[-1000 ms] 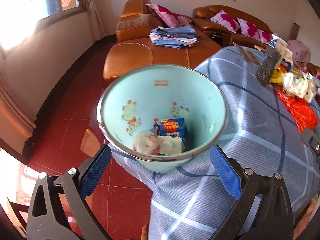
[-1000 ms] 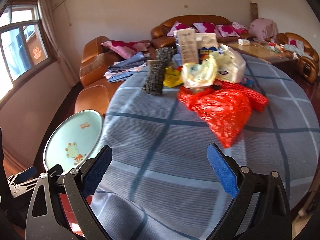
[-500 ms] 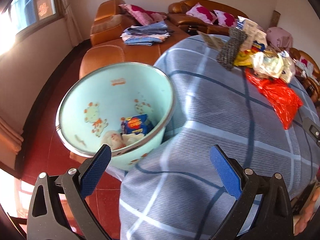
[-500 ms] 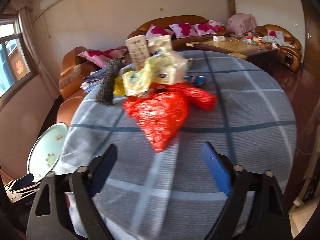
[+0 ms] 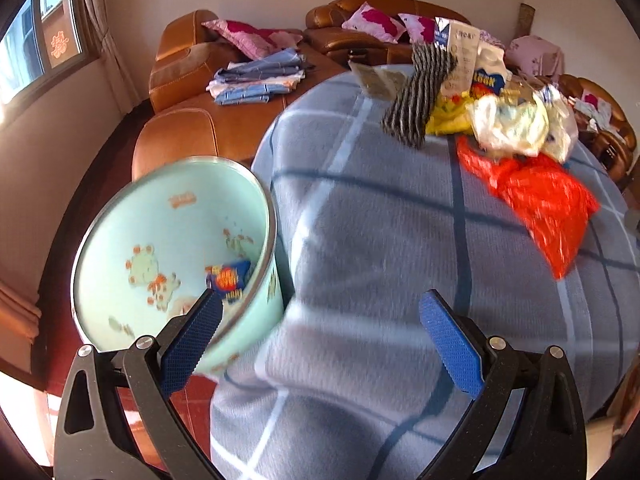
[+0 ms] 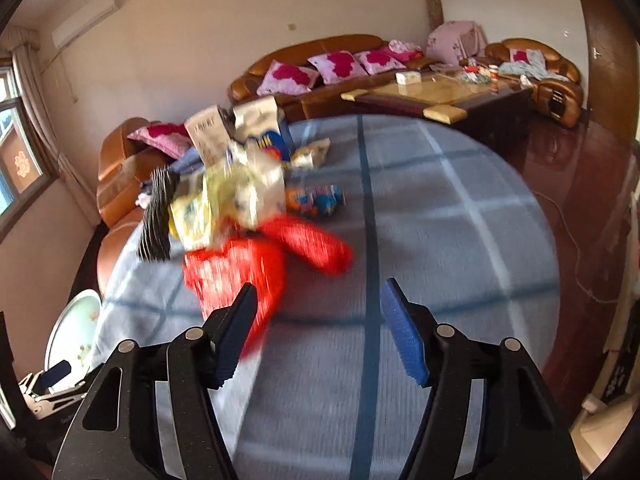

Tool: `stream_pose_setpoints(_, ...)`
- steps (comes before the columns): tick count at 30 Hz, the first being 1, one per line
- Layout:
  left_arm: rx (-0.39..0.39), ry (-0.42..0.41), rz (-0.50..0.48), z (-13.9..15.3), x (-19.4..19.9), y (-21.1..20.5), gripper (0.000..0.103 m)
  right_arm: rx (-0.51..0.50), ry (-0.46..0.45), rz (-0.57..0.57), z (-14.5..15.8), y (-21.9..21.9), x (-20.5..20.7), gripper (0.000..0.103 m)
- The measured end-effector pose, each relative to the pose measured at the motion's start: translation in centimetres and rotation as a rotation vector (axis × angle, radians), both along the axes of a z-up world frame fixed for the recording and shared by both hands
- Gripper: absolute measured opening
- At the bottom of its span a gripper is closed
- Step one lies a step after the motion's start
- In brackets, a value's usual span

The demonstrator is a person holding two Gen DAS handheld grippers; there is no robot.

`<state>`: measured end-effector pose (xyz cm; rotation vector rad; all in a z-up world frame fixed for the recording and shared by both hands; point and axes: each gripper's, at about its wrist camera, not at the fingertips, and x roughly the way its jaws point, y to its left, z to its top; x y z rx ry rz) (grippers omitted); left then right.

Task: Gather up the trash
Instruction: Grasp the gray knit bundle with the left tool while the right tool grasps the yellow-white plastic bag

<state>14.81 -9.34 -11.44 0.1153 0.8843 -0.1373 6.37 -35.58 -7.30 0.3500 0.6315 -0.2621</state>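
A pale green trash bin point(image 5: 168, 240) with cartoon prints stands beside the round table point(image 5: 380, 240), holding a blue snack wrapper point(image 5: 228, 276). It shows small at the right wrist view's left edge point(image 6: 74, 330). A trash pile lies on the table's far side: a red plastic bag point(image 5: 536, 196) point(image 6: 236, 272), pale yellow-white bags point(image 5: 508, 124) point(image 6: 228, 200), a striped black-grey item point(image 5: 420, 96) point(image 6: 158, 212), cartons point(image 6: 208, 134) and a blue-orange wrapper point(image 6: 316, 200). My left gripper point(image 5: 320, 332) is open and empty over the table edge by the bin. My right gripper point(image 6: 320, 320) is open and empty, just short of the red bag.
The table has a blue-grey checked cloth point(image 6: 440, 220). Orange leather sofas point(image 5: 188, 92) with pink cushions and folded clothes point(image 5: 256, 80) stand behind. A wooden coffee table point(image 6: 440, 94) stands at the far right. The floor is red tile point(image 6: 560, 168).
Both views have swung right and moved over the table. The bin has shifted to the left in the left view. The right gripper has come closer to the red bag, with its jaws somewhat narrower.
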Motion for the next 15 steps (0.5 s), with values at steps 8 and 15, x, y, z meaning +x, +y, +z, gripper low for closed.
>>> stream_pose_setpoints(8,-0.035,-0.064,-0.032,2.5,5.0,-1.0,0.097,0.041,-0.07,0.141,2.6,-1.3,7.8,0.079)
stream_pose_setpoints(15,-0.068,-0.084,-0.108,3.1,10.2,-4.2,0.097,0.111,0.072,0.224,-1.0,-1.6,14.3,0.055)
